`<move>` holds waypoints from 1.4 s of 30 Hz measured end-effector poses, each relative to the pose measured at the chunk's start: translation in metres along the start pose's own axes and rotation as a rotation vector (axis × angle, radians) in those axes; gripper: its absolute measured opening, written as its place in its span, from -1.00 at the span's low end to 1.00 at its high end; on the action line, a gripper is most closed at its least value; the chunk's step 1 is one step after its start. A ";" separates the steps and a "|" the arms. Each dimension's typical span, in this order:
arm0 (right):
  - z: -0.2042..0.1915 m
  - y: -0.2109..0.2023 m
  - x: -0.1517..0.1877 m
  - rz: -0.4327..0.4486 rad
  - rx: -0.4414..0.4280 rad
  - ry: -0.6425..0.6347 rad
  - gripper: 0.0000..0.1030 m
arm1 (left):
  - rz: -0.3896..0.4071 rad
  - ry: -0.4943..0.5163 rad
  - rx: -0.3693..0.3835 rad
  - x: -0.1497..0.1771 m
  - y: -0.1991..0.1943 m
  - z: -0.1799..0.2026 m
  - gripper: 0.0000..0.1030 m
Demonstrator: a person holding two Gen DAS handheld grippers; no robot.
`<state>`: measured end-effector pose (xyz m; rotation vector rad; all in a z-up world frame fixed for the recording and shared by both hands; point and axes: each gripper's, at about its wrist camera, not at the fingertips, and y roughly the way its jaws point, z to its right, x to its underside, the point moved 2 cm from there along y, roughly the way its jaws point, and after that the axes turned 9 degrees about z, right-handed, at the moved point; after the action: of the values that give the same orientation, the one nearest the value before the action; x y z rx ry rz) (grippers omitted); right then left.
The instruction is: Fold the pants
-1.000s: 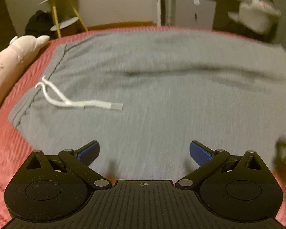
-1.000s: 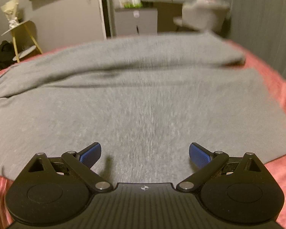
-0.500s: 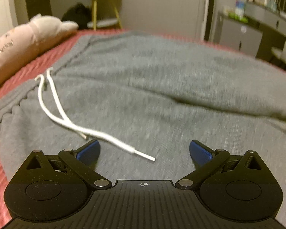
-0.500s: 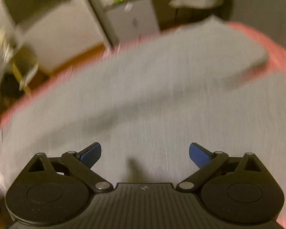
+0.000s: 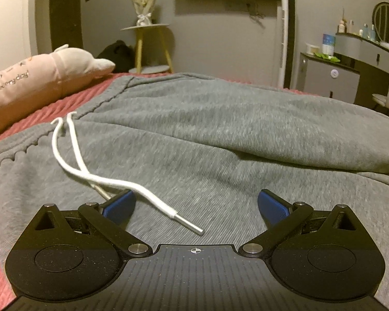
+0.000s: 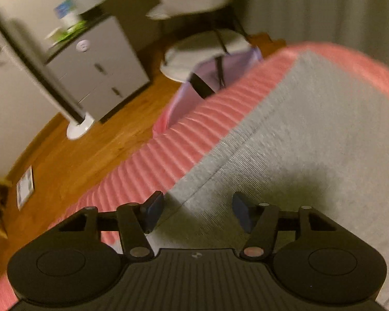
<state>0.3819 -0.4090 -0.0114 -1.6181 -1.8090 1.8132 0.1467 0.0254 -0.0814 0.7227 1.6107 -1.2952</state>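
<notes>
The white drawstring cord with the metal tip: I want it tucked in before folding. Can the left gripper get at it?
Probably yes. The left gripper is open, the white drawstring cord lies loose on the grey pants between its fingers, uncovered.

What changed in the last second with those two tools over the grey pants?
The left tool dropped lower and closer to the waistband, so the white drawstring now lies between its fingers. The right tool swung to the pants' hem corner and narrowed its opening. Nothing is gripped; the pants remain spread flat on the pink bedspread.
</notes>
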 end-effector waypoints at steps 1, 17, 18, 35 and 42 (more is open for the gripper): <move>0.002 0.003 -0.002 0.004 -0.007 0.035 0.20 | 0.001 -0.001 -0.002 0.000 -0.001 0.000 1.00; 0.075 -0.111 0.020 0.235 -0.218 -0.024 -0.91 | 0.023 -0.023 0.002 0.005 -0.001 -0.003 1.00; 0.094 -0.135 0.035 0.259 -0.254 -0.011 -0.91 | 0.021 -0.024 0.001 0.004 -0.001 -0.004 1.00; 0.181 -0.211 0.127 0.413 -0.152 -0.217 0.22 | 0.029 -0.019 -0.008 0.007 -0.007 -0.002 1.00; 0.134 -0.147 0.126 0.386 0.061 -0.562 -0.31 | 0.037 -0.018 -0.006 0.009 -0.006 -0.002 1.00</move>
<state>0.1508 -0.3665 -0.0074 -1.6352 -1.6687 2.6884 0.1377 0.0245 -0.0871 0.7320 1.5788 -1.2661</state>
